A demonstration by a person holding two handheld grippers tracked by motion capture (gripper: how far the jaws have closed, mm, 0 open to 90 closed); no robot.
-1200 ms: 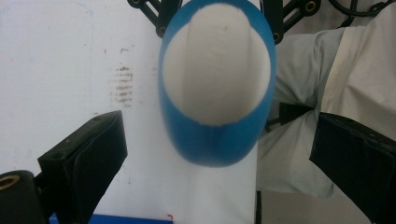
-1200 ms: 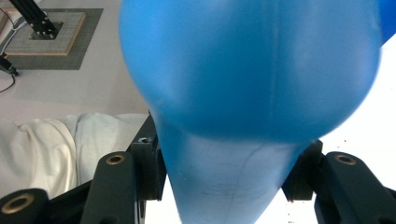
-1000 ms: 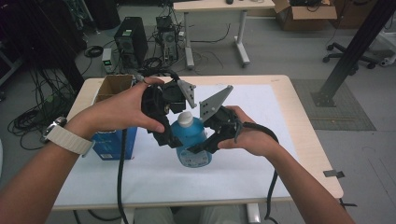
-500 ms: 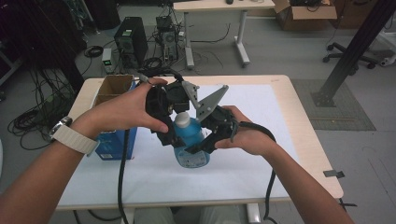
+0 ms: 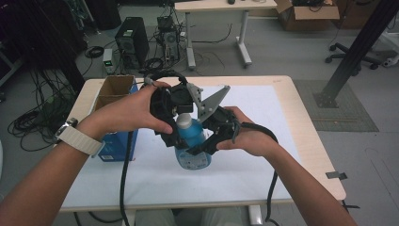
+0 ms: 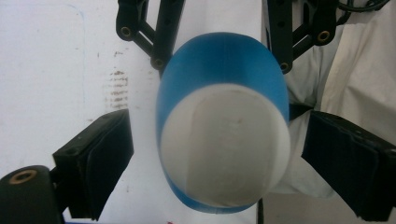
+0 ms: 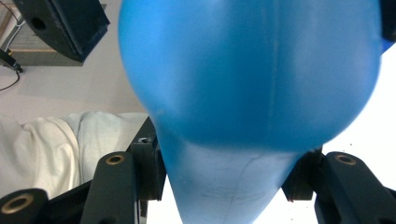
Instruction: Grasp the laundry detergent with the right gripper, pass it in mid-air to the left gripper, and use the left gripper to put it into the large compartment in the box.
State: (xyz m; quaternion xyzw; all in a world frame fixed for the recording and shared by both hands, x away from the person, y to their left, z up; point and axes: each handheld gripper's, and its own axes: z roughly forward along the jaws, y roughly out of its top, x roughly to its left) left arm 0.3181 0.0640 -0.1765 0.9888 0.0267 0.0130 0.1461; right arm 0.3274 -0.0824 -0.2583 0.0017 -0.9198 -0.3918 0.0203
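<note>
A blue bottle point(image 5: 192, 143) with a white cap point(image 5: 184, 121) is held above the white sheet at the table's middle. My right gripper point(image 5: 203, 147) comes in from the right and is shut on the bottle's body point(image 7: 247, 70), its jaws flanking the narrow lower part. My left gripper point(image 5: 180, 125) points down over the top. The white cap point(image 6: 224, 144) sits between its pads point(image 6: 95, 163). Those jaws have just been closing, with a gap still on each side of the cap.
An open blue cardboard box point(image 5: 115, 92) stands at the table's left edge. The wooden table point(image 5: 301, 117) carries a white sheet point(image 5: 263, 108). Behind it on the floor are computer cases point(image 5: 131, 40), cables and another table point(image 5: 216, 7).
Both hands and the bottle keep their places; the high view shows no clear shift.
</note>
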